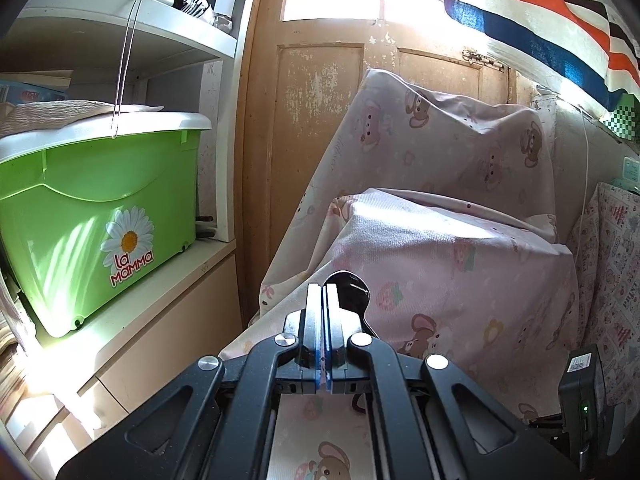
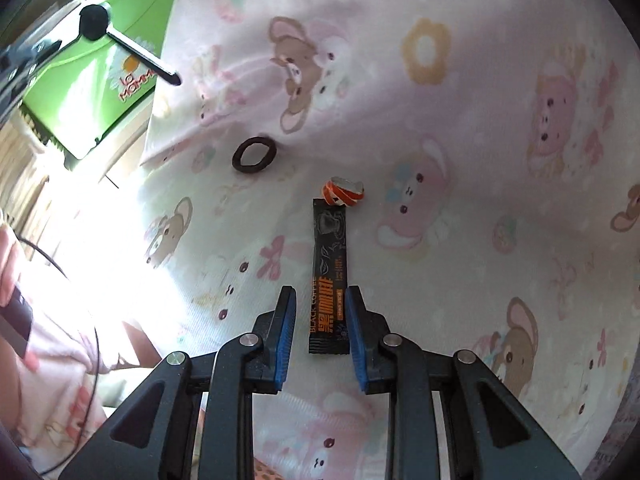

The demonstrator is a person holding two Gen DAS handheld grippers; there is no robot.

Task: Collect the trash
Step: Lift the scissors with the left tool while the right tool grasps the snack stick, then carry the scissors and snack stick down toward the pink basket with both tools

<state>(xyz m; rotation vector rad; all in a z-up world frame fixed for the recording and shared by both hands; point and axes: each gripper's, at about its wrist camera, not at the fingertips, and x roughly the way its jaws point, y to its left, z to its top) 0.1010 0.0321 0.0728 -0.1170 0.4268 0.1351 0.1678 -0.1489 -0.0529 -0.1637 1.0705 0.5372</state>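
Note:
A black coffee sachet [image 2: 329, 276] lies flat on the pink cartoon-print sheet [image 2: 460, 128]. My right gripper [image 2: 320, 294] points down over it, jaws narrowed, with the sachet's near half between the fingers. A strip of sheet shows beside the left pad, so the pads are not pressing it. Just beyond the sachet sits a crumpled orange-and-white wrapper [image 2: 343, 192], and a black hair tie [image 2: 254, 155] lies further left. My left gripper [image 1: 323, 292] is shut, with a glossy black spoon [image 1: 349, 286] poking out past its tips. The same spoon [image 2: 120, 40] hangs in the air in the right wrist view.
A green lidded storage box [image 1: 96, 216] sits on a white shelf unit [image 1: 120, 32] at the left. Two covered pillows [image 1: 440, 152] lean against a worn wooden door [image 1: 320, 80]. A person's hand [image 2: 8, 264] and a thin black cable [image 2: 94, 344] are at the left edge.

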